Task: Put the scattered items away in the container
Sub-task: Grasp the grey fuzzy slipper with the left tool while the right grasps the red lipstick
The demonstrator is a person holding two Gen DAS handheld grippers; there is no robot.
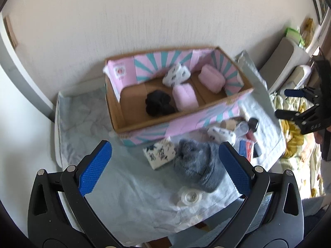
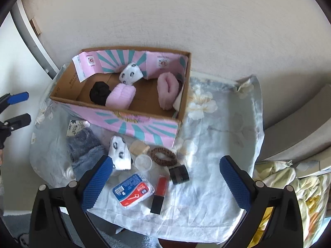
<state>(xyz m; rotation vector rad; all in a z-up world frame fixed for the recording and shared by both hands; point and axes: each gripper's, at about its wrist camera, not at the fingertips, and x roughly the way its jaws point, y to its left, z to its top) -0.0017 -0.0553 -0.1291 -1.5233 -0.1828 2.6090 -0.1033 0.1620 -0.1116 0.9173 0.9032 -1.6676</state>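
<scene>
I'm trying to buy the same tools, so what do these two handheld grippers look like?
The left gripper and the right gripper look identical: a black plastic frame with triangular cutouts, silver rivets at the joints, and two long fingers faced with bright blue, dimpled rubber pads. White lettering, unreadable, marks the right one's frame. No cables or sleeves show.

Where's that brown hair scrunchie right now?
In the right wrist view, the brown scrunchie lies on the floral cloth just in front of the cardboard box, between the clear round lid and black case.

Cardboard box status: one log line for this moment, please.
pink-and-teal cardboard box: partly filled | left gripper: open, empty | right gripper: open, empty | brown fabric scrunchie: outside box
</scene>
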